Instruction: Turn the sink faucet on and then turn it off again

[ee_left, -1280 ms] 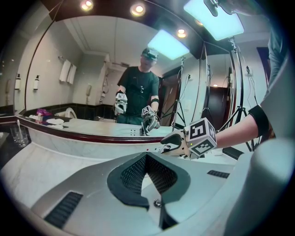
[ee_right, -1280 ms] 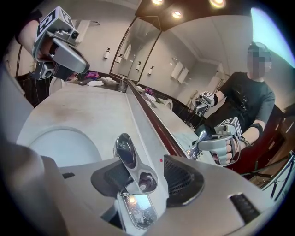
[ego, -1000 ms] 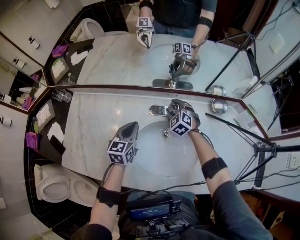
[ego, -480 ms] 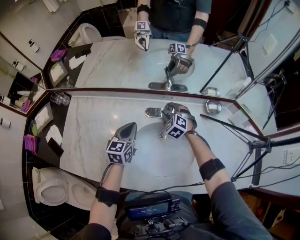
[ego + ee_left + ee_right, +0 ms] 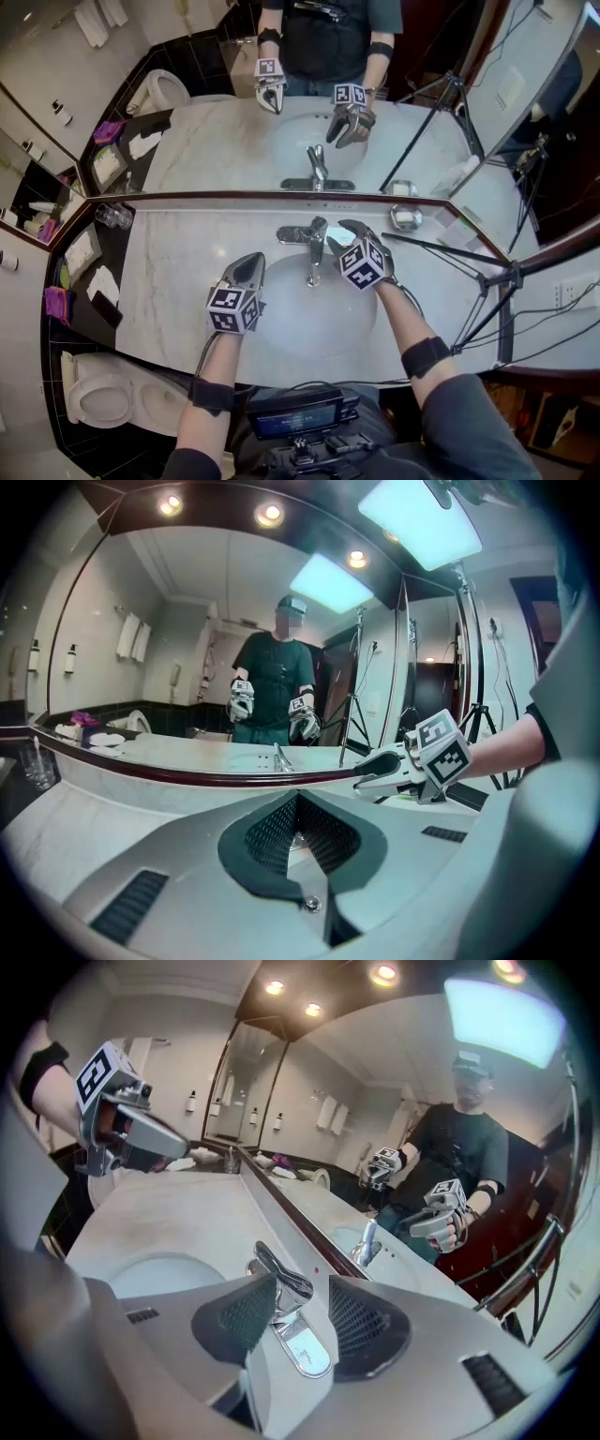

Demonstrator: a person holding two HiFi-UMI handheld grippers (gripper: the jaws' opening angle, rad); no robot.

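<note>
R hand-held gripper, jaws half-wide and just been closing, is framing the faucet at sink's far rim, not touching, prob. to work it. L hand-held gripper is hanging shut, empty, left.

a bathroom is shown, fitted out much like a hotel's. a white basin is set into a long marble counter, with a chrome faucet mounted behind it and a wide mirror run along the wall above. a toilet is seen beside the counter on dark tiles. drinking glasses and a soap dish are set out by the mirror, towels are hung on a wall, and spotlights are recessed in the ceiling.
</note>
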